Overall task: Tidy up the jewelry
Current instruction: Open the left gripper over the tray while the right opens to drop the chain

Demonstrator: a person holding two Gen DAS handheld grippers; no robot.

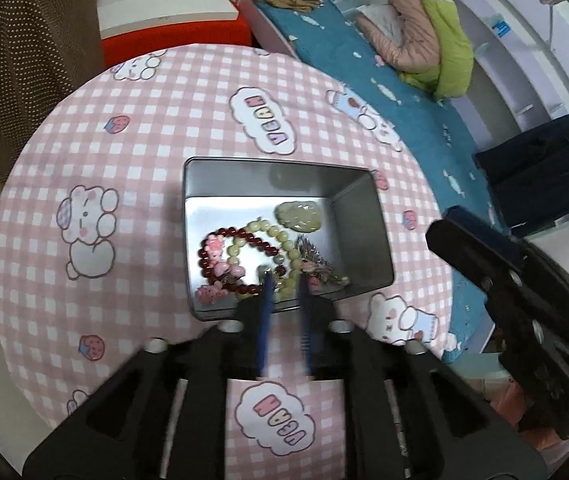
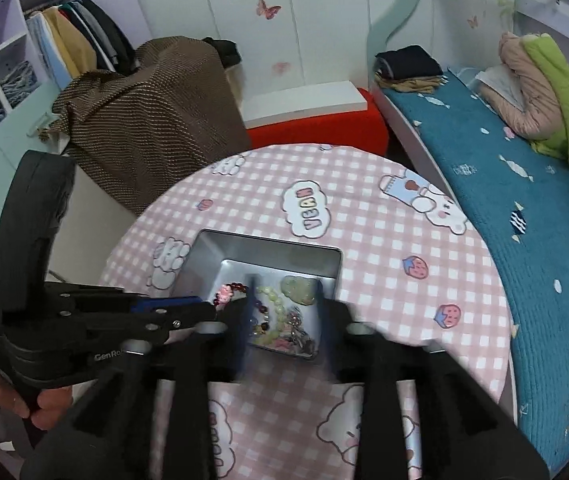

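Both grippers, left gripper point(image 1: 286, 280) narrowly parted and right gripper point(image 2: 284, 292) wider, hang empty over the jewelry-filled metal tin point(image 1: 358, 216) at frame centre.

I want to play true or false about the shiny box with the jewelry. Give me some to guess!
1. The metal tin holds a dark red bead bracelet. True.
2. The tin sits on a blue striped cloth. False: the tablecloth is pink checked with cartoon bears.
3. A pale green bead bracelet lies in the tin. True.
4. The tin has its lid on. False: it is open on top.
5. The left gripper is squeezing a bracelet. False: nothing is pinched between its blue fingers.
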